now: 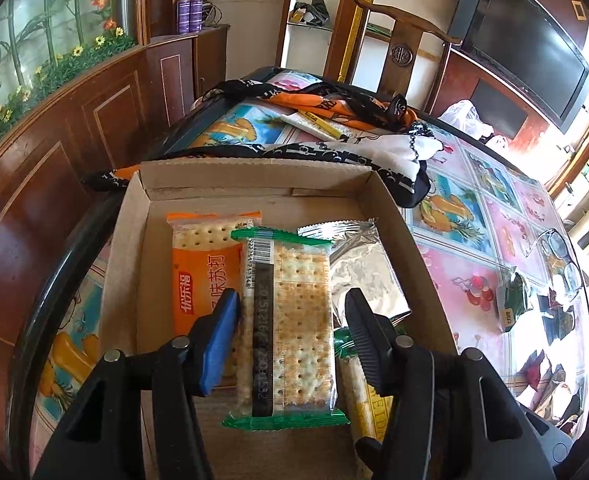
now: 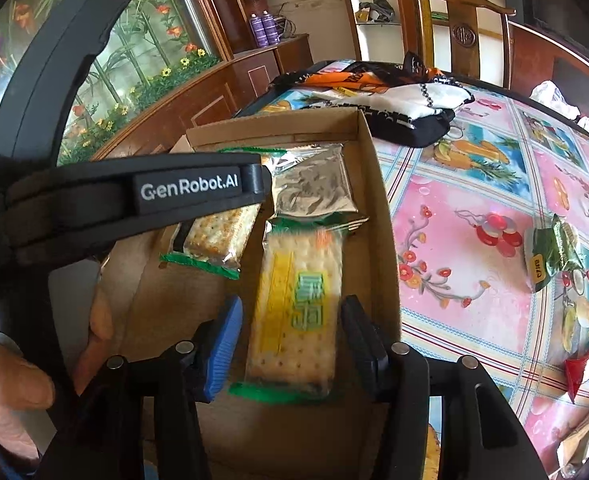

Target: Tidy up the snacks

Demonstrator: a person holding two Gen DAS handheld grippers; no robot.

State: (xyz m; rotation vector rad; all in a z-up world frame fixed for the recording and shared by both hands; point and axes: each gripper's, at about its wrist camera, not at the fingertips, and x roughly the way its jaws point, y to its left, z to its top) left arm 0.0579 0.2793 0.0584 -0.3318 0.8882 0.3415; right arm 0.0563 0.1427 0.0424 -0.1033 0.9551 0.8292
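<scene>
Left wrist view is showing the left gripper point(image 1: 292, 344) hanging over the shallow brown cardboard box point(image 1: 390, 200) on the desk point(image 1: 494, 220) covered in a fruit-print cloth. Its fingers are standing spread either side of a green-edged clear cracker packet point(image 1: 286, 332) without pressing it; an orange cracker packet point(image 1: 202, 264) and a silver foil packet point(image 1: 366, 272) are lying alongside. Right wrist view is showing the right gripper point(image 2: 292, 344) with fingers likewise spread around a yellow-and-green cracker packet point(image 2: 298, 312) in the same box, apart from it.
</scene>
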